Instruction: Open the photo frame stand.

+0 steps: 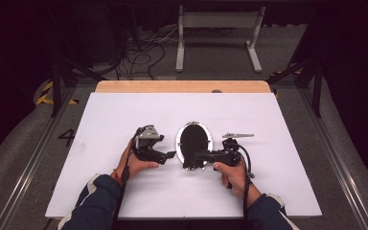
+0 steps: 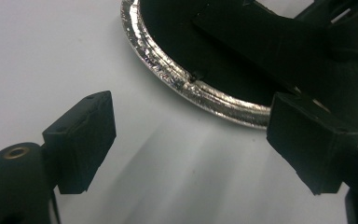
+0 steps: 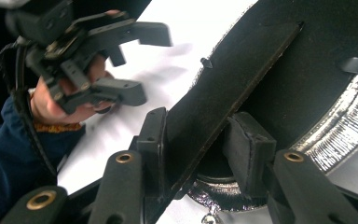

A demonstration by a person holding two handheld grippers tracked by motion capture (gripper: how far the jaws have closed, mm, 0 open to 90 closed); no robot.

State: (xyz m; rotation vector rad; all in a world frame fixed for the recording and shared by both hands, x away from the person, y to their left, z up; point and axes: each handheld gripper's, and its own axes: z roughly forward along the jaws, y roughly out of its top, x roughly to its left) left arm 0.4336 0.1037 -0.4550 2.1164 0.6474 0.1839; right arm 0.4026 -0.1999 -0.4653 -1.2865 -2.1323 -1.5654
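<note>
We are observing an oval object with a silvery rim and a black back (image 1: 194,143), apparently a small mirror lying face down, near the middle of the white table (image 1: 124,110). A flat black strip (image 3: 242,79), which we are judging to be its fold-out stand, is rising off the black back at an angle.

The right tool (image 1: 205,156) is clamping that strip: in the right gripper view its two pads are pressing on either face of the strip's lower end, with the jaws nearly closed on it. The left tool (image 1: 165,155) is hovering just beside the oval's left edge, its jaws standing wide apart with nothing between them; in the left gripper view the silvery rim (image 2: 200,91) is lying just ahead of the gap, untouched.

Our assessment: the stand is gripped and partly raised, so the work is under way but not finished. Remaining, as far as we are able to judge, are steadying the rim with the left tool and completing the stand's swing or setting the object upright. We cannot tell whether the oval's far edge is lifting off the table.
</note>
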